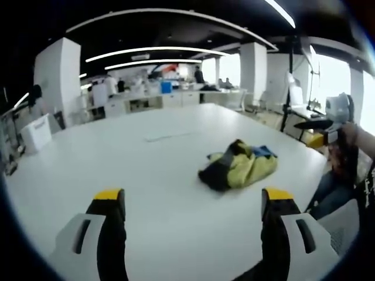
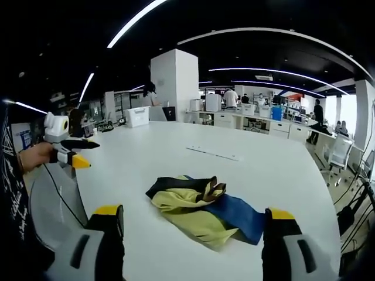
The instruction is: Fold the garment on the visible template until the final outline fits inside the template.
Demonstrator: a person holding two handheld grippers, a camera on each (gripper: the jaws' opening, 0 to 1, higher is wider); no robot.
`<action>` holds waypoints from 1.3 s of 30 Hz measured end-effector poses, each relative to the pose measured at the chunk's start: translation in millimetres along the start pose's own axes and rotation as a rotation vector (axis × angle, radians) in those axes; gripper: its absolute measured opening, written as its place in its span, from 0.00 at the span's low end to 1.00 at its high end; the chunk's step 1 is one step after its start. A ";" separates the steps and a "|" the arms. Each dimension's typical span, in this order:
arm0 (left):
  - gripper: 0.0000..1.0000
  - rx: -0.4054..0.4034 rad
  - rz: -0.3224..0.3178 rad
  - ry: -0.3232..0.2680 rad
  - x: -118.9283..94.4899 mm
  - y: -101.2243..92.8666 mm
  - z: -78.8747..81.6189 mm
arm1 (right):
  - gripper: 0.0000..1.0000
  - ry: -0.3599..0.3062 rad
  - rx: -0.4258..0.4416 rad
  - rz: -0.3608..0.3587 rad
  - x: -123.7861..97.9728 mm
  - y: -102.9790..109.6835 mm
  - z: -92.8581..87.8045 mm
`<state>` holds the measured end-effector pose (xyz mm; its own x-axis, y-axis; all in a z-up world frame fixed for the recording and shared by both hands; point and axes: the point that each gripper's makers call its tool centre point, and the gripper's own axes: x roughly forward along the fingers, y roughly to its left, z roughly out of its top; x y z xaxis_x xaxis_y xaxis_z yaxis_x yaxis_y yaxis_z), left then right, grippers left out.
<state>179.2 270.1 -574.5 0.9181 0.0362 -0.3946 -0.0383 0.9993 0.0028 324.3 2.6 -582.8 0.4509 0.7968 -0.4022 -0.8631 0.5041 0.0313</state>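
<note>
Both pairs of jaws stand wide apart, empty: left gripper (image 1: pixel 193 202), right gripper (image 2: pixel 192 219). Just beyond lies the crumpled yellow, black and blue garment (image 2: pixel 202 213) on the white table (image 2: pixel 176 155). Best spread it flat first. Farther off, a thin strip (image 2: pixel 214 153).

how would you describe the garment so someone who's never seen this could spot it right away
Start at the big white table. On it, ahead of the right gripper, lies the garment: a crumpled heap of yellow, black and blue cloth. It is the one soft, coloured thing there, unlike the thin pale strip lying flat farther back.
</note>
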 end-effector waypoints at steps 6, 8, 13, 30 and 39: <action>0.87 0.011 -0.007 -0.017 9.7 3.8 2.9 | 0.99 -0.003 -0.004 0.004 3.9 1.6 -1.1; 0.86 0.016 -0.012 -0.017 13.5 5.9 1.9 | 0.99 0.002 -0.006 0.004 5.8 1.0 -2.6; 0.80 0.038 -0.017 -0.034 19.5 5.8 3.7 | 0.97 -0.001 -0.015 0.013 10.9 -1.0 -4.0; 0.61 0.062 -0.085 -0.048 51.9 -5.3 12.3 | 0.85 -0.018 0.001 0.033 35.5 -22.3 -6.2; 0.56 0.083 -0.134 -0.040 70.5 -14.8 12.9 | 0.81 -0.002 -0.004 0.043 52.9 -31.6 -7.9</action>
<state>249.5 258.0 -590.5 0.9279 -0.0990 -0.3594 0.1172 0.9927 0.0292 373.6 26.2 -612.3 0.4135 0.8186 -0.3988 -0.8827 0.4678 0.0449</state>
